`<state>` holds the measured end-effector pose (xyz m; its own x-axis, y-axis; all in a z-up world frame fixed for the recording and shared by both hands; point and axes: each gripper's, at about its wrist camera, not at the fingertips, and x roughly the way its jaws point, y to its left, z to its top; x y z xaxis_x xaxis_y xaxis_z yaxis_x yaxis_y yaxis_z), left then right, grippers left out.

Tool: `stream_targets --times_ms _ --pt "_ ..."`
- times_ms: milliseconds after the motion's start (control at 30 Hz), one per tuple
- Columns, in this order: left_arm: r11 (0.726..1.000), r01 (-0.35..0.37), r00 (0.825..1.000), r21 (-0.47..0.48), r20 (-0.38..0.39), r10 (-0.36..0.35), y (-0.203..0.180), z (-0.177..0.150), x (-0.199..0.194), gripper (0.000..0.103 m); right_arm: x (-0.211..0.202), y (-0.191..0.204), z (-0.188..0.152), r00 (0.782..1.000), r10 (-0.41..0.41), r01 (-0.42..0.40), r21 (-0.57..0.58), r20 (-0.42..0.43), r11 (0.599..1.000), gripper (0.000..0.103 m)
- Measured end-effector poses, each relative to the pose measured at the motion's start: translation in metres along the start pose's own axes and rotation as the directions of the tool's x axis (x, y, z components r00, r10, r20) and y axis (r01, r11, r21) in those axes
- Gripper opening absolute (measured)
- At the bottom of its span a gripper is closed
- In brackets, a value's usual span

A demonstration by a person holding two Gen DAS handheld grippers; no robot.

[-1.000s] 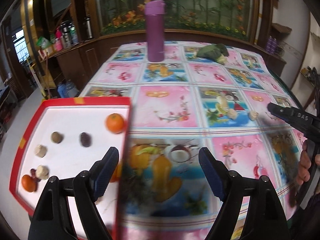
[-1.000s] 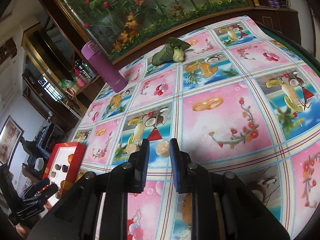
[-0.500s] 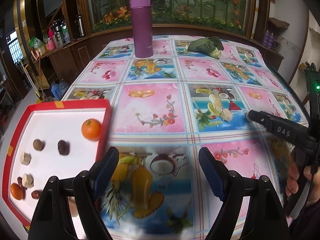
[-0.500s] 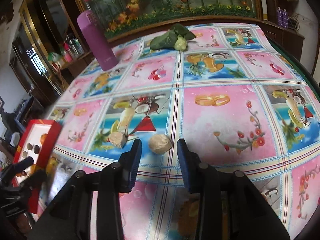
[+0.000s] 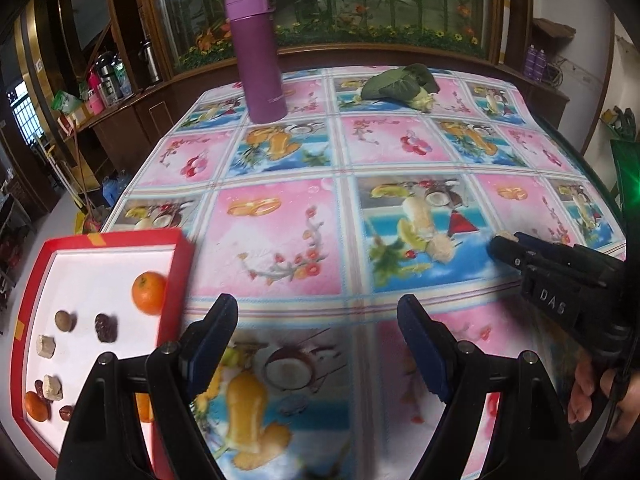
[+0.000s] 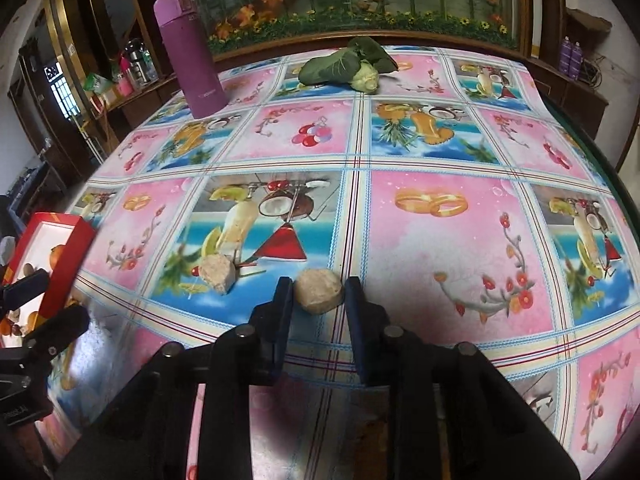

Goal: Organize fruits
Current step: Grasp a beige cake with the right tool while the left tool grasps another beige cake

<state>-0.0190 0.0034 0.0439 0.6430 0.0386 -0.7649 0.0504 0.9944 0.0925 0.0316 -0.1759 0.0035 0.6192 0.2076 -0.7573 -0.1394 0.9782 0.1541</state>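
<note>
A red tray (image 5: 120,237) with a white floor sits at the table's left edge and holds an orange (image 5: 149,293), a second orange (image 5: 37,406), dark dates and pale chunks. My left gripper (image 5: 318,344) is open and empty over the cloth beside the tray. My right gripper (image 6: 319,300) is open, its jaws on either side of a round beige piece (image 6: 319,290) lying on the cloth. A second pale chunk (image 6: 217,273) lies just left of it. The right gripper (image 5: 504,245) also shows in the left wrist view, near the chunk (image 5: 442,247).
A tall purple flask (image 5: 258,54) stands at the far left of the table. A leafy green vegetable (image 6: 348,65) lies at the far middle. A wooden cabinet and planter run behind the table. The table edge curves away at right.
My right gripper has moved forward and opened so the beige piece now lies between its jaws. My left gripper has swung right, away from the tray.
</note>
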Motion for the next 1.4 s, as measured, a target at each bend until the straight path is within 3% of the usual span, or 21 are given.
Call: stream_targets --times_ms 100,400,667,733,800,1100,1400 --pt "1.0 0.015 1.0 0.011 0.003 -0.015 -0.015 0.006 0.004 0.082 -0.004 -0.005 0.002 1.0 -0.02 0.02 0.016 0.011 1.0 0.028" --pt "0.998 0.059 0.998 0.034 -0.031 -0.058 -0.057 0.022 0.035 0.082 -0.03 -0.06 0.011 0.995 -0.043 0.018 0.265 0.088 0.964 0.028" --pt "0.997 0.075 0.997 0.009 -0.034 -0.075 -0.067 0.028 0.051 0.081 -0.037 -0.065 0.012 0.993 -0.02 -0.017 0.302 0.119 0.953 0.028" --pt "0.996 0.086 0.996 0.002 -0.039 -0.085 -0.067 0.028 0.054 0.073 -0.037 -0.064 0.012 0.993 -0.005 -0.032 0.306 0.121 0.951 0.028" --pt "0.995 0.1 0.994 -0.001 -0.052 -0.1 -0.069 0.029 0.058 0.056 -0.036 -0.064 0.012 0.993 0.001 -0.038 0.308 0.118 0.951 0.028" --pt "0.991 0.133 0.99 0.006 -0.04 -0.132 -0.077 0.028 0.059 0.022 -0.027 -0.063 0.01 0.994 0.039 -0.069 0.324 0.097 0.944 0.028" --pt "0.996 0.086 0.996 0.015 0.004 -0.086 -0.068 0.022 0.041 0.021 -0.027 -0.06 0.004 0.993 0.033 -0.066 0.308 0.111 0.949 0.028"
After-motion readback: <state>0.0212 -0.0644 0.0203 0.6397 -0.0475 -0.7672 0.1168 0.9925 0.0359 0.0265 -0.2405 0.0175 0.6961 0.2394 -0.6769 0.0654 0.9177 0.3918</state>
